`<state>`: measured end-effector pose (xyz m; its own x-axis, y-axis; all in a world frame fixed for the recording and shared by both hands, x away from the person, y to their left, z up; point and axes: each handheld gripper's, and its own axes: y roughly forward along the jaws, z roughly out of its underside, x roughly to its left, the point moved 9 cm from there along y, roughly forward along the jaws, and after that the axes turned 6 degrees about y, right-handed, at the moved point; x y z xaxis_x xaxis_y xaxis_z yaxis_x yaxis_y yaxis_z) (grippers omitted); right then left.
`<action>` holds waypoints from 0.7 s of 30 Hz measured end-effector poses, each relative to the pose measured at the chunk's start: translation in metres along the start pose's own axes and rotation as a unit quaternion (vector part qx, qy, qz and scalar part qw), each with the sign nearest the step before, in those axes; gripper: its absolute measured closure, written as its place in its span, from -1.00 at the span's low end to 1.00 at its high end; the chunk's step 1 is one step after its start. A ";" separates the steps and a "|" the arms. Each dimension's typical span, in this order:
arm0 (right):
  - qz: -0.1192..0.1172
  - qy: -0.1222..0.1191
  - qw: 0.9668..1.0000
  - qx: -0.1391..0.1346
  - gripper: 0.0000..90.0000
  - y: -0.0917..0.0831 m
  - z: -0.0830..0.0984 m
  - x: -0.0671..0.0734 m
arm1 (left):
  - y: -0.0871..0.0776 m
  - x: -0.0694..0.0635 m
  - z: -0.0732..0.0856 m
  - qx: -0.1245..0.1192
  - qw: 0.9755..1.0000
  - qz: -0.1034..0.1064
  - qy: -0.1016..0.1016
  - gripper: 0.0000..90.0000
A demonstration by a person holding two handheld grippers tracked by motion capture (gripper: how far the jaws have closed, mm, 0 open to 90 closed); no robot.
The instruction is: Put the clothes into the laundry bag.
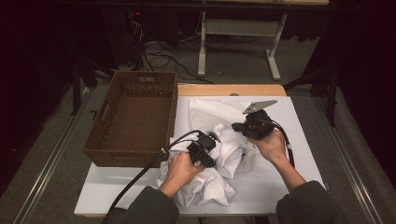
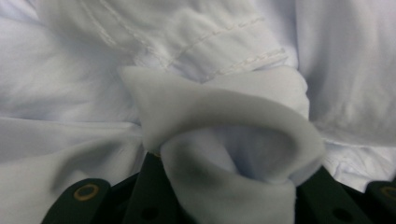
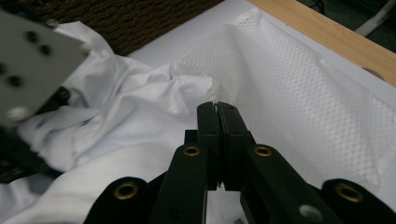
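At the left of the high view a brown woven basket (image 1: 133, 116) sits on the white table top (image 1: 275, 182), its inside bare down to the weave, its near right corner just beside the heap of white cloth (image 1: 219, 158). Next comes the left gripper (image 1: 211, 138), held low over that heap; in the left gripper view its two black jaws stand partly apart with a thick rolled fold of the white cloth (image 2: 224, 140) bunched between them, pinched at the base of the fold, with stitched seams of the same fabric behind it. Farther right, the right gripper (image 1: 236, 126) rests against the upper right side of the heap, its grey plate uppermost. In the right gripper view its jaws are pressed flat together, and a thin edge of white mesh fabric (image 3: 280, 93) is nipped at their tips. The mesh spreads over the table top toward the wooden edge (image 3: 327, 35), with the basket wall (image 3: 126, 18) behind.
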<state>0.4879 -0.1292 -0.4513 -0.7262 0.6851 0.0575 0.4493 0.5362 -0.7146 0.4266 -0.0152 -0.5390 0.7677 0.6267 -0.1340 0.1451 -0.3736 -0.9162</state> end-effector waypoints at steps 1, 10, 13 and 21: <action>-0.003 -0.003 1.000 0.000 1.00 0.000 0.000 0.002 | 0.002 0.004 -0.001 0.000 1.000 -0.006 -0.005 0.54; -0.008 -0.003 1.000 0.019 1.00 0.010 0.012 0.002 | -0.004 0.012 -0.007 -0.025 0.999 -0.029 -0.010 0.01; -0.007 0.001 1.000 0.023 1.00 0.012 0.015 0.002 | -0.015 0.008 -0.008 -0.040 0.999 -0.028 -0.003 -0.22; -0.007 0.004 1.000 0.025 1.00 0.012 0.014 -0.001 | -0.035 0.011 -0.014 -0.062 0.998 -0.024 -0.004 -0.43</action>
<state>0.4868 -0.1309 -0.4699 -0.7275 0.6822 0.0730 0.4133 0.5207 -0.7470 0.4385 -0.0044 -0.5028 0.7529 0.6513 -0.0946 0.2580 -0.4243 -0.8680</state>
